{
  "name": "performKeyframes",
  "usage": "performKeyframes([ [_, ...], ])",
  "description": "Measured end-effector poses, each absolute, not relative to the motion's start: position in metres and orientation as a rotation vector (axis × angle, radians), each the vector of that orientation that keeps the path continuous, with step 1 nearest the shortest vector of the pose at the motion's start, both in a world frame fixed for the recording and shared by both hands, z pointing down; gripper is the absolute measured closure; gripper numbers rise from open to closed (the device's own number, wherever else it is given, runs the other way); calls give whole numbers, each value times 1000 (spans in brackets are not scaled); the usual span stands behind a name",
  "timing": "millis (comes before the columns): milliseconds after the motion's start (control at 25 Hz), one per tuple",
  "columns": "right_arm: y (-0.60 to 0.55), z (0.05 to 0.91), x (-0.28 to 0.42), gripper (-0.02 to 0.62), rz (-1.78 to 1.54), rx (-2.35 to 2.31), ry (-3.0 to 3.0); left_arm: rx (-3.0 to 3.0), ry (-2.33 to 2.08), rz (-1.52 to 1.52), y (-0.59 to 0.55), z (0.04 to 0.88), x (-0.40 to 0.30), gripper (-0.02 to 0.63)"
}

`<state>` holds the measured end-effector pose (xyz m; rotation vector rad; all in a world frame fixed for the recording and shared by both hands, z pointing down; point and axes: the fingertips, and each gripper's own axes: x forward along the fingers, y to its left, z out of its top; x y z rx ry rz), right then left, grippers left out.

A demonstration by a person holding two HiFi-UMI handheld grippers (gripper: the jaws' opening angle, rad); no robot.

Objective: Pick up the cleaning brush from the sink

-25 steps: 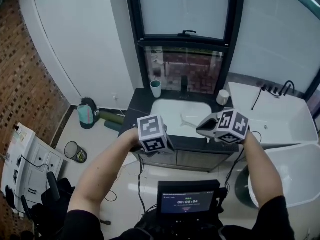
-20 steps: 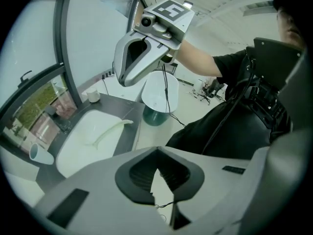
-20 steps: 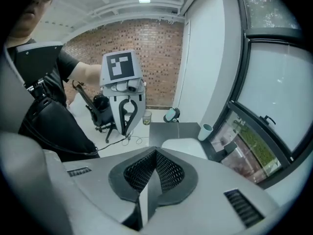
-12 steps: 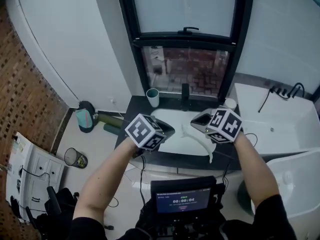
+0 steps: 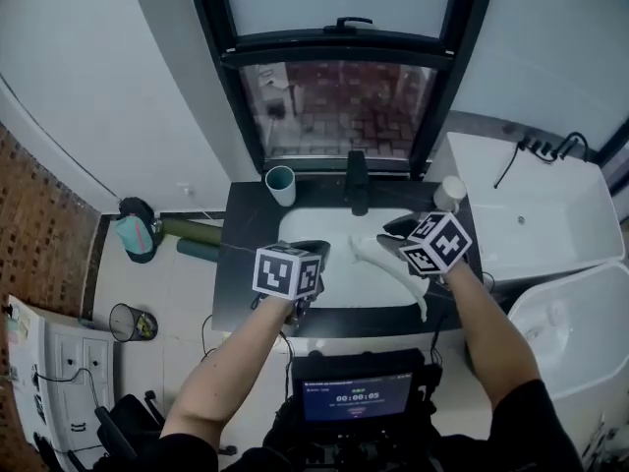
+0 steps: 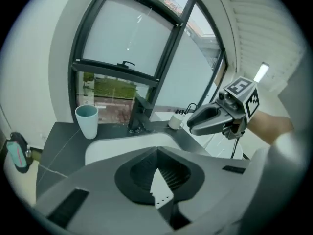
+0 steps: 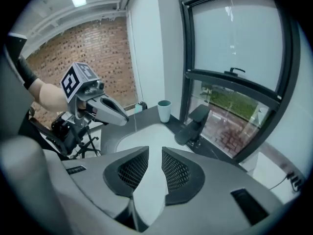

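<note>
A white long-handled cleaning brush [image 5: 393, 271] lies in the white sink [image 5: 324, 229], its handle reaching over the front rim at the right. My left gripper [image 5: 313, 251] hovers over the basin's front left with its jaws together and nothing in them. My right gripper [image 5: 395, 230] hangs just right of the brush's head; its jaws are opening and only the basin shows through the gap [image 7: 155, 153]. In the left gripper view the closed pads [image 6: 156, 151] point at the basin, and the right gripper [image 6: 210, 119] is ahead on the right. Neither gripper view shows the brush.
A black faucet [image 5: 356, 180] stands behind the basin, with a teal cup [image 5: 281, 184] at the back left of the dark counter [image 5: 246, 254] and a white cup [image 5: 448, 193] at the back right. A white bathtub [image 5: 536, 229] is to the right; a screen [image 5: 359, 396] sits below.
Both grippers have gone forward from the counter's front edge to above the basin, and the view has closed in on the sink. The brush lies where it was.
</note>
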<state>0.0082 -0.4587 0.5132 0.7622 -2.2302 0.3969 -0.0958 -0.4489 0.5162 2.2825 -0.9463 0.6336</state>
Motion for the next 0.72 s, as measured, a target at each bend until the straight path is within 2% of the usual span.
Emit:
performKeyframes([
  [200, -485, 601, 25, 529, 629, 847, -2155, 2150, -953, 716, -476, 578, -98, 592],
  [280, -490, 647, 34, 443, 730, 841, -2093, 2099, -971, 752, -487, 603, -99, 592],
  [440, -494, 725, 56, 442, 806, 787, -1943, 1981, -1080, 769, -504, 644, -97, 552],
  [720, -514, 802, 78, 442, 851, 731, -1827, 1855, -1106, 821, -536, 711, -82, 546],
])
